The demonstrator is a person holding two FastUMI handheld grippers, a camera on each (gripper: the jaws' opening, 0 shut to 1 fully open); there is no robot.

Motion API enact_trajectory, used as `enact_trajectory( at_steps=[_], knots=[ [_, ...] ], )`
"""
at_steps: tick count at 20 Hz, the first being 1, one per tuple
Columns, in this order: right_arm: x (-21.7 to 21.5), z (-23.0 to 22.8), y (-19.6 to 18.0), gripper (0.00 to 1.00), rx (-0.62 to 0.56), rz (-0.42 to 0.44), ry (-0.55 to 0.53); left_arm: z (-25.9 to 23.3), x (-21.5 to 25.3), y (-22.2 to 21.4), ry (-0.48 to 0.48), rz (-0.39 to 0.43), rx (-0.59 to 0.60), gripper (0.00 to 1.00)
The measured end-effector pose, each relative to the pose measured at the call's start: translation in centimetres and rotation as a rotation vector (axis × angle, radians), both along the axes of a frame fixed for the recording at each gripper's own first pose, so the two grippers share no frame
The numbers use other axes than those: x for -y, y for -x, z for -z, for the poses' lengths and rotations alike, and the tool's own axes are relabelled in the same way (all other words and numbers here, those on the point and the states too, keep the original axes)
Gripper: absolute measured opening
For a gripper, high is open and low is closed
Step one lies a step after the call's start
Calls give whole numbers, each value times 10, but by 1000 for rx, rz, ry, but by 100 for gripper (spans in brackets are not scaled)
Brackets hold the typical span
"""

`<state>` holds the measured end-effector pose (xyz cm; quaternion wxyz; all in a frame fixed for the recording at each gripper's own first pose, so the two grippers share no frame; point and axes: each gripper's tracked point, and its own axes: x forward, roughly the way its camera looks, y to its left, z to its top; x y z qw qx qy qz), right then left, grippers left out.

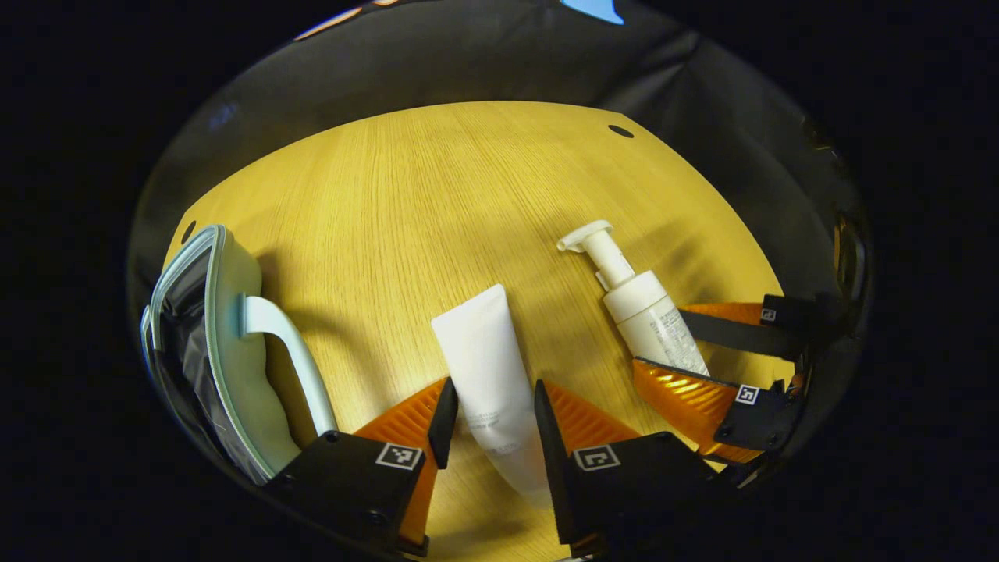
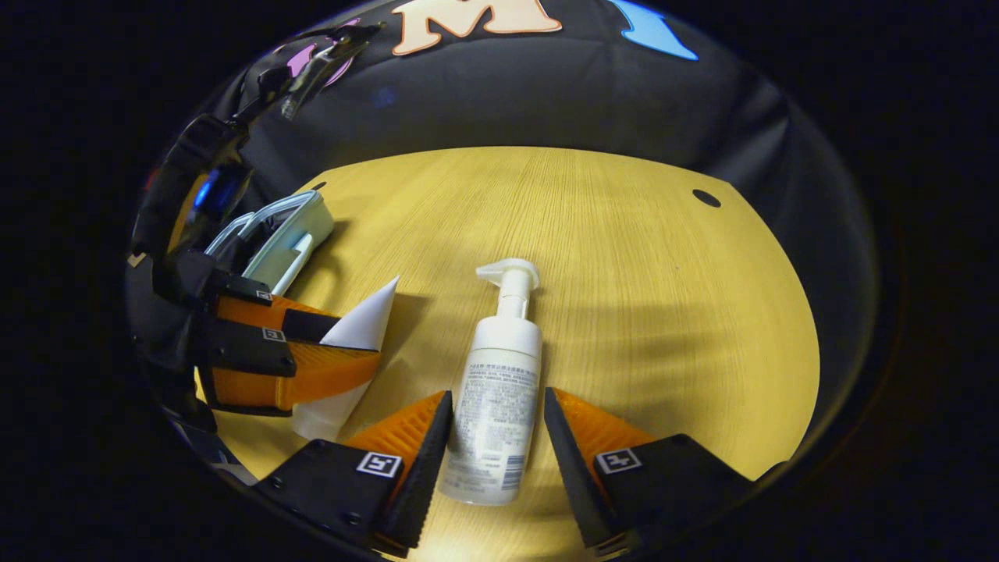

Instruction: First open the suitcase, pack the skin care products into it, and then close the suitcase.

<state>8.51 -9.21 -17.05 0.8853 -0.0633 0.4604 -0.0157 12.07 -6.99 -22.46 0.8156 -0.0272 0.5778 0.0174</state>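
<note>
Suitcase [image 1: 215, 351]: pale green, small, at the lower left of the left gripper view, standing open a crack with dark lining visible between the shells and a curved handle [image 1: 289, 351] facing frame centre; seen again at the upper left of the right gripper view [image 2: 293, 230], resting on the table. White tube [image 1: 492, 382]: lying flat on the table, lower centre of the left gripper view, running from mid-frame down toward the bottom edge; in the right gripper view [image 2: 360, 328] at left centre, partly hidden. Pump bottle [image 2: 498, 390]: white, lying flat with pump head toward the upper part of the frame, lower centre of the right gripper view; at right centre of the left gripper view [image 1: 640, 304], tilted, pump head up and left. Left gripper [image 1: 489, 421]: fingers apart, one either side of the tube's lower half, just beside it, contact not certain; in the right gripper view [image 2: 343, 347] at left, straddling the tube. Right gripper [image 2: 497, 433]: fingers apart, flanking the bottle's lower body with a narrow gap on each side; in the left gripper view [image 1: 687, 343] at right, around the bottle's base. Table [image 1: 437, 203]: yellow wood grain, two small dark holes near its far edge.
</note>
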Motion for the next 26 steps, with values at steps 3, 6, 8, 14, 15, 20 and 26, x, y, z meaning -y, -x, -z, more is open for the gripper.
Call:
enact_trajectory(
  at_steps=[3, 6, 8, 14, 15, 20, 26],
  knots=[
    [2, 2, 2, 64, -14, -2, 45, -5, 12, -5, 15, 3, 6, 45],
    [0, 3, 2, 58, -13, 10, 50, -5, 10, -3, 81, 3, 17, 39],
    [1, 1, 2, 55, -2, 18, 54, -5, 19, 2, 173, -24, -1, 27],
    [-1, -1, 2, 49, 25, 48, 41, -9, 24, 12, 258, -28, -24, 4],
    [-2, -1, 3, 49, 27, 55, 28, -11, 26, 13, 277, -32, -28, 4],
    [-33, -28, -3, 48, 91, 69, -97, -49, 21, -4, 320, -37, 46, 4],
    [-110, -107, -24, 49, 223, -11, -194, -120, -34, 4, 321, -82, 229, 6]
  ],
)
